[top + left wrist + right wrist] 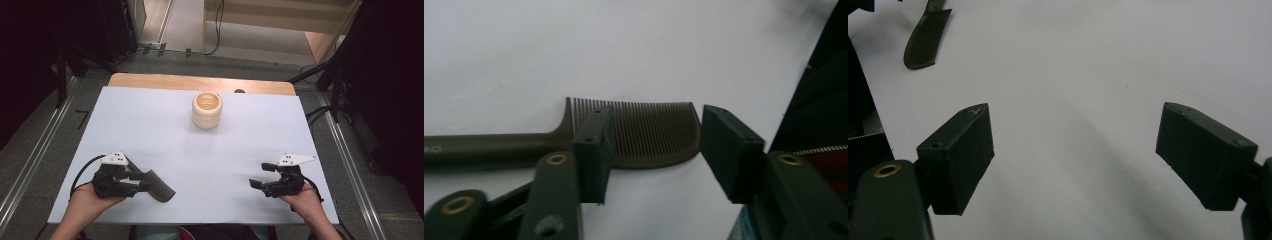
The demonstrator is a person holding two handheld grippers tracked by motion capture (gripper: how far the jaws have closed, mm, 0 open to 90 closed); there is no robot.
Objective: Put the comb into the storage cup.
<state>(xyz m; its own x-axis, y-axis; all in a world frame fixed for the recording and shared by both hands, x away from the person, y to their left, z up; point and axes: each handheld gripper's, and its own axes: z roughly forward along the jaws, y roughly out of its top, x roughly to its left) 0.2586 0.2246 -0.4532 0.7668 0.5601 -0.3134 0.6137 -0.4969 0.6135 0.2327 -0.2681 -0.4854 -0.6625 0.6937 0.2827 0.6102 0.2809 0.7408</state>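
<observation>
The dark olive plastic comb (pixel 644 135) lies flat on the pale blue table sheet (pixel 165 130) near its front left edge, its toothed end between the parted jaws of my left gripper (pixel 651 150), which do not clasp it, while my right gripper (pixel 1075 155) gapes wide, well apart.

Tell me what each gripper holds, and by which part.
Nothing yet. The left gripper brackets the comb at its toothed end, pads not pressing. The right gripper is open.
</observation>
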